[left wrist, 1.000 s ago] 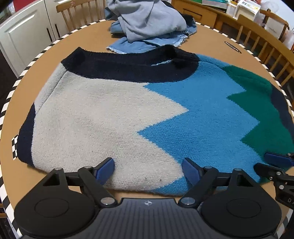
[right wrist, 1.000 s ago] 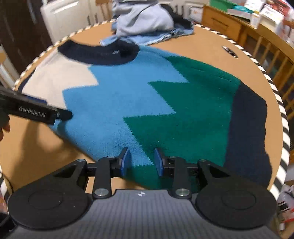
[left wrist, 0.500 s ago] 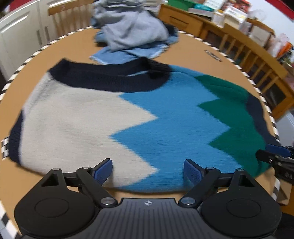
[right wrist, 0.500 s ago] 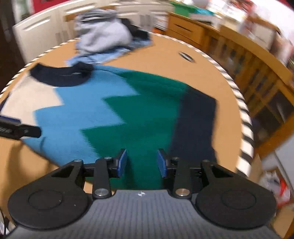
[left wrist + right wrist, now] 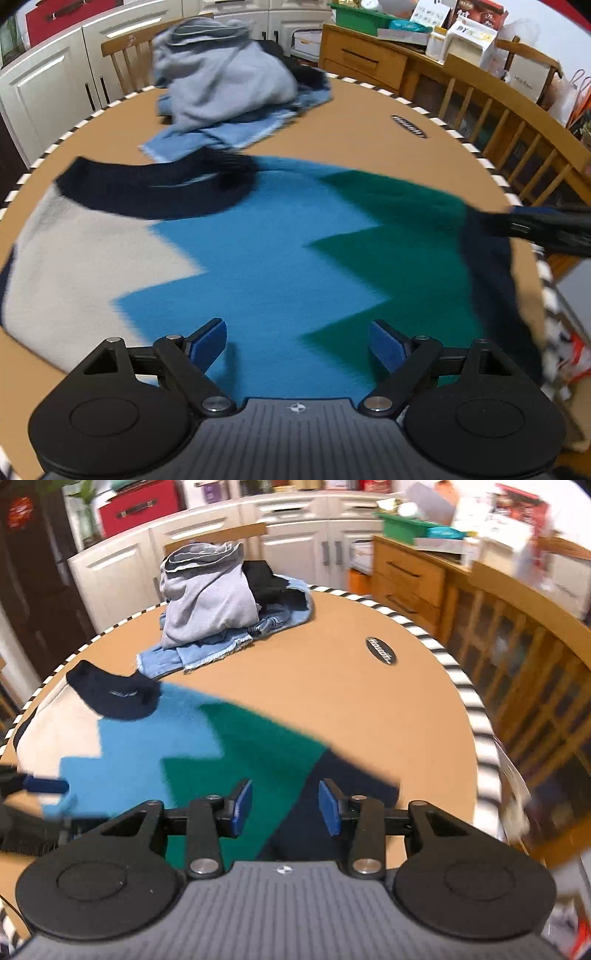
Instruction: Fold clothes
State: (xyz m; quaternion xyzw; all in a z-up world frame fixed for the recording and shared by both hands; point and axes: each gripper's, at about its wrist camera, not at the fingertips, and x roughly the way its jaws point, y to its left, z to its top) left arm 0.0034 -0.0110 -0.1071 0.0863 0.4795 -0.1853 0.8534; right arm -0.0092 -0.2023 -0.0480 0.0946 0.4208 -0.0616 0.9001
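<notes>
The colour-block knit sweater (image 5: 258, 251) lies flat on the round table (image 5: 351, 122), near a pile of clothes (image 5: 225, 88), under the wide-spread, empty left gripper (image 5: 297, 341) and the partly parted, empty right gripper (image 5: 285, 806).

A: How is the scene lit?
B: Warm, even indoor light is seen; only a soft shadow is cast under the left gripper (image 5: 297, 343).

A: Is sharpness kept?
B: The sweater (image 5: 266, 251) is smeared by motion blur in both views, while the clothes pile (image 5: 221, 602) is rendered crisper. Fisheye bending is noticed at the table (image 5: 332, 686) rim.
</notes>
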